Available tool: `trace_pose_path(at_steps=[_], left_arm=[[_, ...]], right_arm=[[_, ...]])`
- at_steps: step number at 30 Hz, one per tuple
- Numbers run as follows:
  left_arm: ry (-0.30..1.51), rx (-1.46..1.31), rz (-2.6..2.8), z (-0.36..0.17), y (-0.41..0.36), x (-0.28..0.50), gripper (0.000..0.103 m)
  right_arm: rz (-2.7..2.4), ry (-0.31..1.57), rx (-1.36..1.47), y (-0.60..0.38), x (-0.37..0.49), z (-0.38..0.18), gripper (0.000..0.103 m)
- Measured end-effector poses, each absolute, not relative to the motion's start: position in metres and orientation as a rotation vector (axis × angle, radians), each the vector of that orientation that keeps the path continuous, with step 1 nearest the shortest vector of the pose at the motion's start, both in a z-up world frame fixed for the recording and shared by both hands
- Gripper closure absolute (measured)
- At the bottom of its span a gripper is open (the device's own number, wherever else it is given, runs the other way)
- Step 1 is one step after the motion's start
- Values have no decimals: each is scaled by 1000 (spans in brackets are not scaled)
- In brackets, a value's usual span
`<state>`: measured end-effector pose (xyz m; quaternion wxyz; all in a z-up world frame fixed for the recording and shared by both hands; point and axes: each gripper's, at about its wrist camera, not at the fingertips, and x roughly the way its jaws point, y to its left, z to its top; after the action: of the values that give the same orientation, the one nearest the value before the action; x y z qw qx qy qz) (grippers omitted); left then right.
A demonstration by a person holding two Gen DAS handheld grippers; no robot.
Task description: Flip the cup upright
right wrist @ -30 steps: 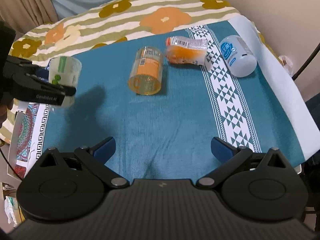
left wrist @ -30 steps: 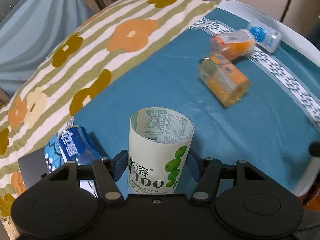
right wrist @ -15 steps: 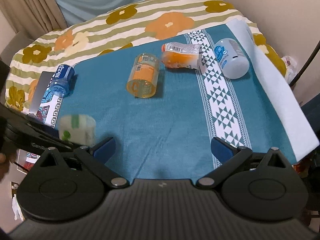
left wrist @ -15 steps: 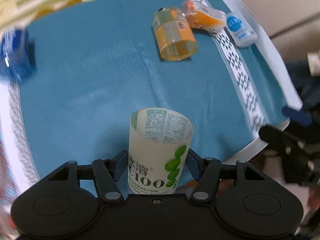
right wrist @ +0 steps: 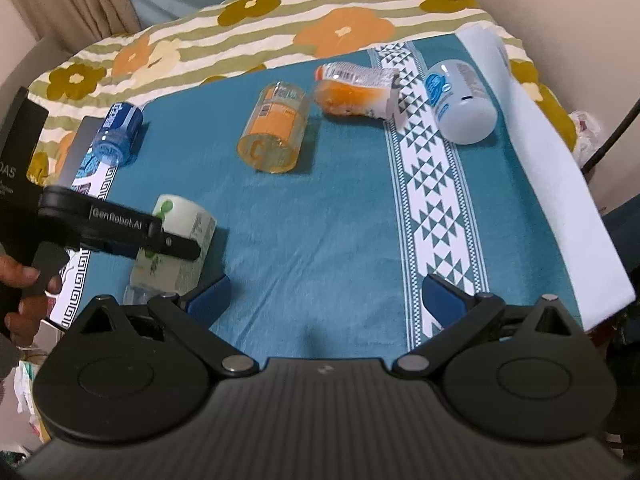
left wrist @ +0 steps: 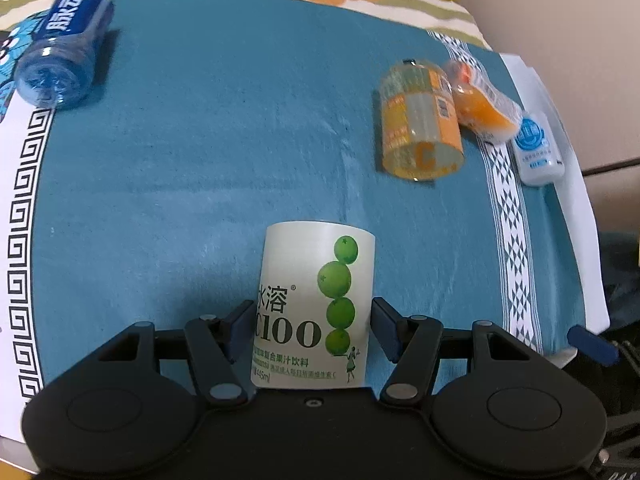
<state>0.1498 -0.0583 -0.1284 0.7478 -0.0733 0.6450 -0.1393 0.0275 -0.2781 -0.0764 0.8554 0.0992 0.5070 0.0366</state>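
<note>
Cup (left wrist: 316, 304), carried mid-air a second ago, now lowers toward the cloth (left wrist: 200, 160), clamped in left gripper (left wrist: 312, 320); right gripper (right wrist: 326, 292) gapes wide.

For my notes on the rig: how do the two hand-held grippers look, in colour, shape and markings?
Both are matte black, with two round discs, linked bars with silver rivets, and blue finger pads. The right hand-held gripper has a ribbed housing. The left hand-held gripper carries white "GenRobot.AI" lettering, seen from the right wrist view. No cables show.
</note>
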Motion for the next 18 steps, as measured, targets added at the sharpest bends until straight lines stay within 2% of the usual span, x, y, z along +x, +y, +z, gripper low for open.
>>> trace_pose_path(at_steps=[11,15,18], left_arm=[[1340,-120,-281,-125,-55,140,34],[1329,-128,-274,-125,-53,139,19],[1314,-122,-268,-123,-51,137,13]], right_arm=[[104,1079,187,-268,31,-79,0],[103,1080,186,-267,31,-79,0],[102,1080,185,-266,31,-79,0]])
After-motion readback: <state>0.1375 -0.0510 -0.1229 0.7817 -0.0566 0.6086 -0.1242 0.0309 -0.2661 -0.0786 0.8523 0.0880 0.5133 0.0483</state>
